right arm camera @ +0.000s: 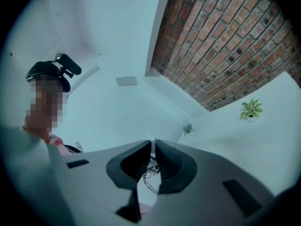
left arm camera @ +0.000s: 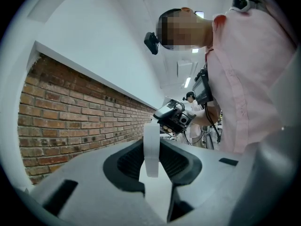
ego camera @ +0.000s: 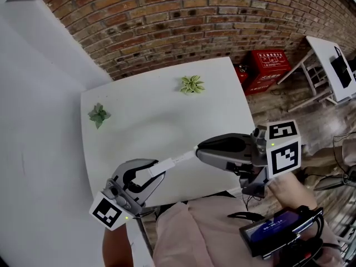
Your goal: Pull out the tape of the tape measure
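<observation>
The left tool point(ego camera: 147, 176) grips the white tape measure case point(ego camera: 162, 166); its tape point(ego camera: 183, 157) runs rightward to the right tool point(ego camera: 198, 150) — clenched on the tip — so the pull follows that line.

The tape measure point(ego camera: 161, 166) is partly covered by the jaws of the left gripper point(ego camera: 157, 170). The end of the tape point(ego camera: 182, 157) is hidden inside the right gripper point(ego camera: 199, 149). The print on the red crate point(ego camera: 268, 68) cannot be read, and the side table point(ego camera: 322, 52) is cut off at the edge.
</observation>
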The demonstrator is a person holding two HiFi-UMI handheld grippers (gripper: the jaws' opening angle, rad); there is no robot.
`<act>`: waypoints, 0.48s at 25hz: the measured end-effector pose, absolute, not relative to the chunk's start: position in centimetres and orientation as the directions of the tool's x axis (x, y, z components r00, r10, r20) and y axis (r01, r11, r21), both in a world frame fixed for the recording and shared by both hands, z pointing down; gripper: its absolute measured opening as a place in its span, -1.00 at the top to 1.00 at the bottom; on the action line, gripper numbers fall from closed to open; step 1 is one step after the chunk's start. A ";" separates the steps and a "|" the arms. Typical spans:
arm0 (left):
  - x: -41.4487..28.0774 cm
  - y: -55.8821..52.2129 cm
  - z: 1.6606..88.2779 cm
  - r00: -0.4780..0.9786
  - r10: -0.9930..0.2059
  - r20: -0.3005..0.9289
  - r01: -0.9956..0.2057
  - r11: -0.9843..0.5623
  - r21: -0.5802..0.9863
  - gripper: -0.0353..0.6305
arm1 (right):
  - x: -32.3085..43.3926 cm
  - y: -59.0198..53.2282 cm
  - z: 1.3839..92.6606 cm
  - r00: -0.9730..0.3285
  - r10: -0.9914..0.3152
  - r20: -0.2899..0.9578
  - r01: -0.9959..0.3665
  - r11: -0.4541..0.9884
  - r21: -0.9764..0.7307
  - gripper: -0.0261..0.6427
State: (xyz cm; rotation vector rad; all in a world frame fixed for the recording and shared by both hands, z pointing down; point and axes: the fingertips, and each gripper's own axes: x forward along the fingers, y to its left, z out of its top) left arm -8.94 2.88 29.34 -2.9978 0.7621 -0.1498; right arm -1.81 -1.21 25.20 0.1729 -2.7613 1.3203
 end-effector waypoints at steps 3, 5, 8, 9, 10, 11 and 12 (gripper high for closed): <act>-9.0 2.9 29.2 0.873 -0.481 0.082 -0.477 -0.877 -0.065 0.59 | -1.4 -1.3 25.1 -0.990 -0.077 0.121 -0.143 0.624 -0.769 0.81; -9.2 2.9 29.3 0.871 -0.484 0.084 -0.480 -0.875 -0.063 0.59 | -1.2 -1.4 25.1 -0.989 -0.086 0.122 -0.149 0.624 -0.767 0.81; -9.6 3.0 29.5 0.868 -0.489 0.087 -0.484 -0.872 -0.068 0.59 | -0.7 -1.6 25.0 -0.987 -0.102 0.122 -0.159 0.627 -0.762 0.81; -9.7 3.0 29.6 0.867 -0.490 0.088 -0.486 -0.871 -0.071 0.58 | -0.5 -1.7 25.0 -0.987 -0.106 0.123 -0.162 0.628 -0.761 0.81; -9.8 3.0 29.7 0.866 -0.492 0.090 -0.487 -0.871 -0.073 0.59 | -0.4 -1.7 25.1 -0.986 -0.110 0.124 -0.165 0.629 -0.760 0.81; -9.9 3.1 29.7 0.866 -0.493 0.091 -0.487 -0.870 -0.073 0.58 | -0.3 -1.7 25.1 -0.986 -0.113 0.124 -0.167 0.629 -0.759 0.81; -9.9 3.1 29.6 0.865 -0.493 0.091 -0.488 -0.870 -0.072 0.59 | -0.1 -1.8 25.0 -0.985 -0.116 0.124 -0.170 0.628 -0.759 0.81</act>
